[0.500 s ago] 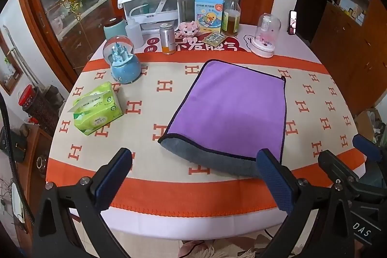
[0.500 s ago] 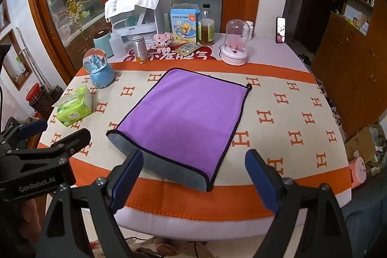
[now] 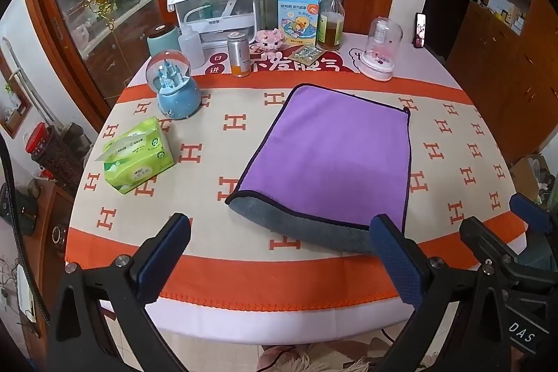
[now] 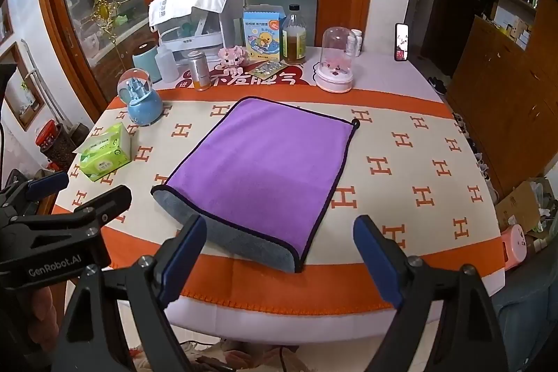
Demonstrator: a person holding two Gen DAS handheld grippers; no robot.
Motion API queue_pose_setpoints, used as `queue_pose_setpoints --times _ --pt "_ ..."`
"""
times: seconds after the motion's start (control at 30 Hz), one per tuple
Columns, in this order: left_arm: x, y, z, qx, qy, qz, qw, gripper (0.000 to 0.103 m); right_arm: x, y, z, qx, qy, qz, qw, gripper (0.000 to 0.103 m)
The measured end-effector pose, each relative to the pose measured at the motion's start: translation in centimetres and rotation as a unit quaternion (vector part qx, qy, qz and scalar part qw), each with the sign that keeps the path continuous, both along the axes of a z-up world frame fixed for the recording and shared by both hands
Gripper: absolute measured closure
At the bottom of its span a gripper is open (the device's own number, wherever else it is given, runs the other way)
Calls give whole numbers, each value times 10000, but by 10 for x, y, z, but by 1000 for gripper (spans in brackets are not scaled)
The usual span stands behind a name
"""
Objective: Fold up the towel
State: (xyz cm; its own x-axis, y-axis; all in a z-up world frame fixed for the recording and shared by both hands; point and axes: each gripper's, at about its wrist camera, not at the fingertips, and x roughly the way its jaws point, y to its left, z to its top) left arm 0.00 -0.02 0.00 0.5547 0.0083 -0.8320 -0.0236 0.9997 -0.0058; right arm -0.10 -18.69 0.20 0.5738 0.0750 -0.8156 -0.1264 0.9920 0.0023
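A purple towel (image 3: 334,156) with a dark hem lies folded on the round table (image 3: 244,271), its grey underside rolled out along the near fold; it also shows in the right wrist view (image 4: 265,169). My left gripper (image 3: 279,260) is open and empty, held above the table's near edge, just short of the grey fold. My right gripper (image 4: 282,260) is open and empty, also near the front edge, in front of the towel's near right corner. Each gripper shows at the edge of the other's view.
A green tissue pack (image 3: 137,156) and a blue snow globe (image 3: 174,86) stand left of the towel. Bottles, a box, a white appliance (image 3: 216,9) and a domed ornament (image 3: 382,49) line the table's far side. A wooden cabinet (image 4: 505,86) stands at the right.
Both views have shifted slightly; the table and towel sit a little higher and farther in the frames. The towel has not moved and both grippers stay open.
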Motion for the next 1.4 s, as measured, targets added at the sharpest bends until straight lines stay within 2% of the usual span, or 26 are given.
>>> queue_pose_setpoints --times 0.57,1.4 --pt "-6 -3 -4 -56 -21 6 10000 1 -3 -3 8 -17 8 -19 10000 16" --pt "0 -1 1 -54 9 -79 10000 1 -8 1 3 3 27 -41 10000 16"
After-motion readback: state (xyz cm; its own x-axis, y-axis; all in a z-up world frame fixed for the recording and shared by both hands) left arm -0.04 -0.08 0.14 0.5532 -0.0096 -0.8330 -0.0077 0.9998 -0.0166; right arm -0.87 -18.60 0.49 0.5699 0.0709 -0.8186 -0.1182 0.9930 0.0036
